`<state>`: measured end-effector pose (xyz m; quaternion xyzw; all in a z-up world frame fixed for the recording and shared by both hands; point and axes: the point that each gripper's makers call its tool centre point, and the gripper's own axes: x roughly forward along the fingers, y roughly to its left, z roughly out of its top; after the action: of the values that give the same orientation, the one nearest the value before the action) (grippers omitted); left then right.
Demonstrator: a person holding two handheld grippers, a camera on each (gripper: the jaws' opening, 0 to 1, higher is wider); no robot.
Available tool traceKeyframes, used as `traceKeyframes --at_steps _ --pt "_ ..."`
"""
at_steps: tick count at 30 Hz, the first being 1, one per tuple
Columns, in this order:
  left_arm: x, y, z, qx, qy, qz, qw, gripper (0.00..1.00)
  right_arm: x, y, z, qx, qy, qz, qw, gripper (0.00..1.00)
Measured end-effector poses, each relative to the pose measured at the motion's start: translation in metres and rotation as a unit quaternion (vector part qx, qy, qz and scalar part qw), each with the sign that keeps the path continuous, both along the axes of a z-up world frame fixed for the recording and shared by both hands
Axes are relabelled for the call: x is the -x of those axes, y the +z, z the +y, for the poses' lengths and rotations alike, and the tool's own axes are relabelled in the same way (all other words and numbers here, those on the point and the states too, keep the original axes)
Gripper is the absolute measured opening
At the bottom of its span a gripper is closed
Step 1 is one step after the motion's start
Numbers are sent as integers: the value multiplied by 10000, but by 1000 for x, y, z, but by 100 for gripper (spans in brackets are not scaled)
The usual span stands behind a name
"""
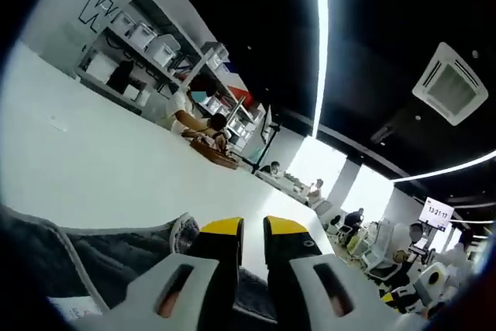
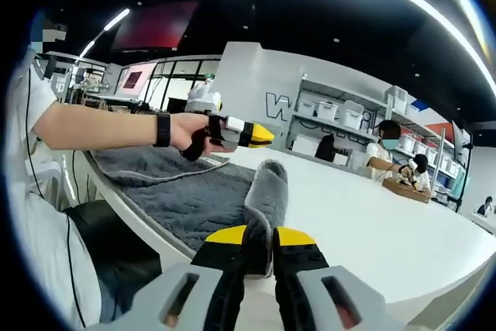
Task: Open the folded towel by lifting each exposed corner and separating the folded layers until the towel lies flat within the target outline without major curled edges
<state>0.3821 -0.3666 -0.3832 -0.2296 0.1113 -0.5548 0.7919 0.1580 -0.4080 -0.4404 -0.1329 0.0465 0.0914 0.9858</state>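
A grey towel [image 2: 186, 195] lies on the white table [image 2: 364, 222] near its front edge, partly unfolded, with one layer spread toward the person. My right gripper [image 2: 260, 239] is shut on a raised fold of the towel [image 2: 269, 184], which stands up as a ridge between the jaws. My left gripper [image 2: 263, 134], held by a hand, hovers just above the towel's far part. In the left gripper view the towel [image 1: 93, 257] lies at lower left, a curled corner [image 1: 183, 232] beside the left jaw. The left gripper [image 1: 253, 230] has a narrow gap between its jaws, nothing in it.
The person holding the grippers stands at the table's left edge [image 2: 116, 191]. Two other people [image 2: 387, 149] work at the table's far end beside a brown basket [image 2: 407, 189]. Shelves with white bins [image 2: 341, 118] line the back wall.
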Motion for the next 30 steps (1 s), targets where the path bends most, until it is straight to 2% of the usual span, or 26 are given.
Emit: traceKeyframes --at_steps 1,2,3,4,5,8,14,18,19,20,24,25,30 --pt "1 -1 -1 -23 -25 -25 10000 10 -1 1 0 10 12 27 10000 6" --pt "6 -5 -3 -183 -167 -67 9997 11 -2 1 1 13 19 32 10000 6" --pt "14 -6 -3 -252 -132 -41 9996 11 -4 4 3 84 56 14 9999 6" --pt "18 -5 -3 -230 -152 -76 9996 11 -5 4 4 94 58 20 9999 6" --pt "24 -2 -5 -240 -297 -290 9989 12 -7 5 6 120 67 21 9999 6" --pt "28 -6 -3 -466 -320 -333 9978 12 -13 5 10 243 132 71 9996 7" --pt "47 -4 2 -546 -434 -559 9960 14 -23 -7 12 439 195 355 9982 10" --pt "54 -1 5 -488 -522 -620 9955 14 -23 -6 12 491 203 299 9981 0" --pt "55 -1 5 -497 -531 -622 9954 14 -23 -6 12 491 200 280 9982 0" --pt "62 -4 6 -622 -526 -752 9938 14 -24 -2 11 435 182 193 9987 0" --pt "78 -6 6 -528 -677 -727 9937 14 -23 -2 3 346 47 183 9992 0" --pt "81 -7 6 -626 -698 -929 9913 14 -23 0 1 297 17 120 9995 0" --pt "71 -9 7 -657 -750 -923 9907 15 -20 -3 -14 238 -255 93 9993 0"
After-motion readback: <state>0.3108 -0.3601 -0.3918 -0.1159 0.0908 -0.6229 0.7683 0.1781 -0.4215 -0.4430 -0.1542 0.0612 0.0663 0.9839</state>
